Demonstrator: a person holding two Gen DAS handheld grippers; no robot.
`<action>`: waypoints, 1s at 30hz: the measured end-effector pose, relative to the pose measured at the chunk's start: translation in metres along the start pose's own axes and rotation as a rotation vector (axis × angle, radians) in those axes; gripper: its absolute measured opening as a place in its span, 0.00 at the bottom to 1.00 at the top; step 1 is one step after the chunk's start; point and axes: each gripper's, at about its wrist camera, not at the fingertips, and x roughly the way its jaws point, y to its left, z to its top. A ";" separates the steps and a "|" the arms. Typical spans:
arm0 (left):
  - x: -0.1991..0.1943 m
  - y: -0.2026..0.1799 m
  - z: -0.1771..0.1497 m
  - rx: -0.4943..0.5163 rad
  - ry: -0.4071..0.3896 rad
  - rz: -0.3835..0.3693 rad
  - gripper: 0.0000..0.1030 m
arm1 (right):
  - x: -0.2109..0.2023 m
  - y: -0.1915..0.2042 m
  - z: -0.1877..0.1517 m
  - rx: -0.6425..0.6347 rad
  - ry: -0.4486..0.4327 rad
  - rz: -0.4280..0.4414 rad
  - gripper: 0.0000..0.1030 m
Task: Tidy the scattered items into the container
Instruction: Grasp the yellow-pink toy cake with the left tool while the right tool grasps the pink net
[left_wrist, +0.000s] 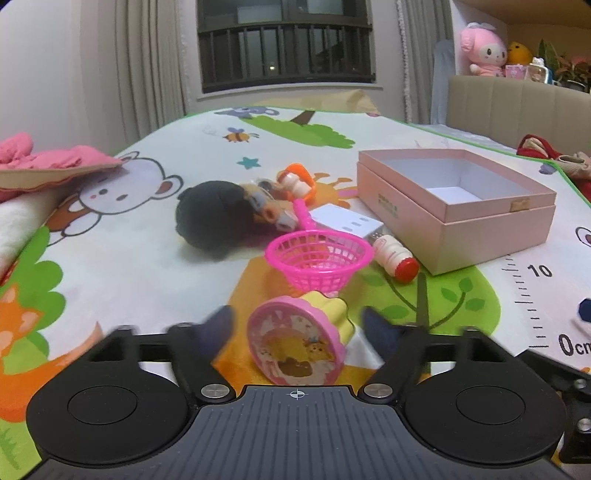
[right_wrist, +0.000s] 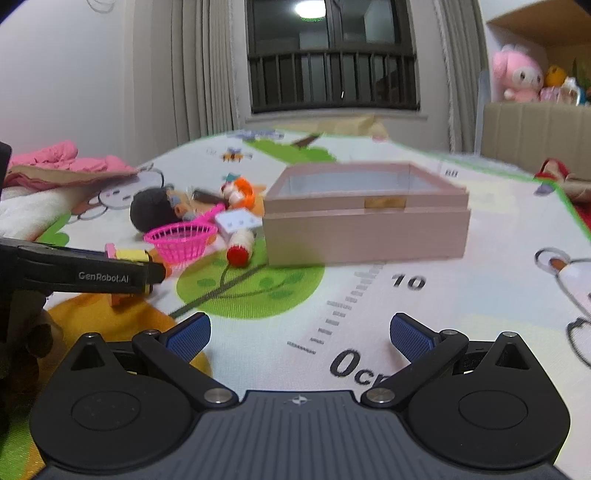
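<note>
A pink and yellow toy cup (left_wrist: 300, 338) lies on its side on the play mat, between the open fingers of my left gripper (left_wrist: 297, 325), which do not touch it. Beyond it lie a pink toy basket (left_wrist: 319, 258), a small bottle with a red cap (left_wrist: 397, 258), a white block (left_wrist: 349, 221), a black plush toy (left_wrist: 214, 218) and an orange toy (left_wrist: 297, 182). The open pink box (left_wrist: 458, 206) stands to the right, empty. My right gripper (right_wrist: 299, 334) is open and empty over the mat, facing the box (right_wrist: 365, 218). The left gripper also shows in the right wrist view (right_wrist: 110, 275).
The cartoon play mat (left_wrist: 147, 266) has a printed ruler at the right. Pink cloth (left_wrist: 55, 162) lies at the far left. A beige headboard (left_wrist: 517, 107) and plush toys (left_wrist: 482, 50) stand at the back right, with red cloth (left_wrist: 535, 146) near the mat's edge.
</note>
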 end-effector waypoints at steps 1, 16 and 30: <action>0.002 -0.001 0.000 0.001 0.002 -0.004 0.71 | 0.003 -0.001 0.001 0.010 0.023 0.004 1.00; -0.066 0.023 -0.035 0.162 -0.046 -0.013 0.59 | 0.022 0.001 0.017 -0.124 0.255 0.040 1.00; -0.059 0.073 -0.055 -0.141 -0.022 -0.096 0.99 | 0.021 0.017 0.034 -0.092 0.255 0.039 1.00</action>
